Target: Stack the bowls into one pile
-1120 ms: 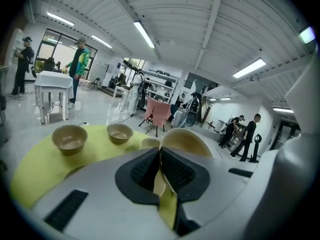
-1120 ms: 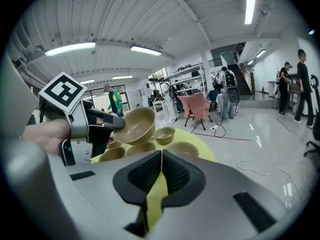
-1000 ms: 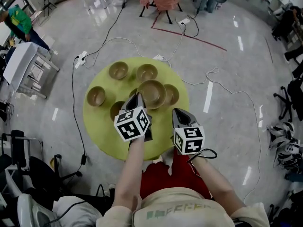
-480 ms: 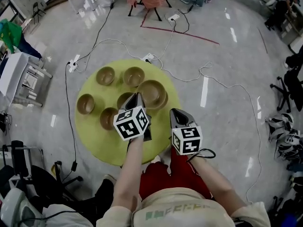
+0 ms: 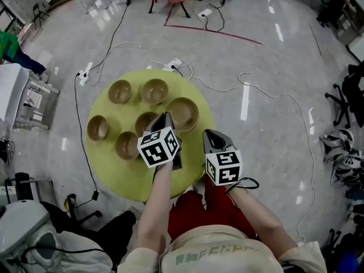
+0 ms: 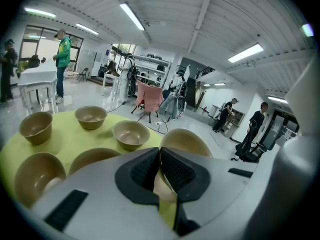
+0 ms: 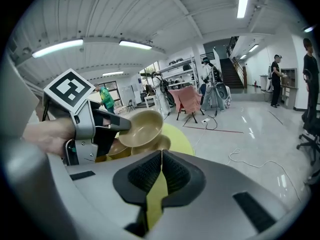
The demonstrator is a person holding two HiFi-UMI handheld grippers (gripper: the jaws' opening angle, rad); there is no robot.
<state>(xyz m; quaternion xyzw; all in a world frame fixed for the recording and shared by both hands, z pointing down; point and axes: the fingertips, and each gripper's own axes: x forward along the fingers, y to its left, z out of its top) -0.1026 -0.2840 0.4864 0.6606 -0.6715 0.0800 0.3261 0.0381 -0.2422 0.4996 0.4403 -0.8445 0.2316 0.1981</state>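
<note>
A tan bowl (image 5: 183, 113) hangs tilted above the right part of the round yellow-green table (image 5: 116, 174), with my left gripper (image 5: 165, 116) shut on its near rim. In the right gripper view this held bowl (image 7: 142, 127) sits just over another bowl (image 7: 159, 144) standing on the table. Several more tan bowls rest singly on the table, among them one at the back left (image 5: 120, 91), one at the back (image 5: 154, 90) and one at the left (image 5: 98, 127). My right gripper (image 5: 211, 134) hovers shut and holds nothing, by the table's right edge.
Cables and a power strip (image 5: 172, 65) lie on the shiny floor behind the table. A white folding table (image 5: 12, 98) stands at the left, and chairs (image 5: 350, 98) at the right. People stand in the background (image 6: 62, 59).
My left gripper carried the held bowl to the right, so it now covers the right-hand bowl that showed beside it before. The table has slid left in the head view.
</note>
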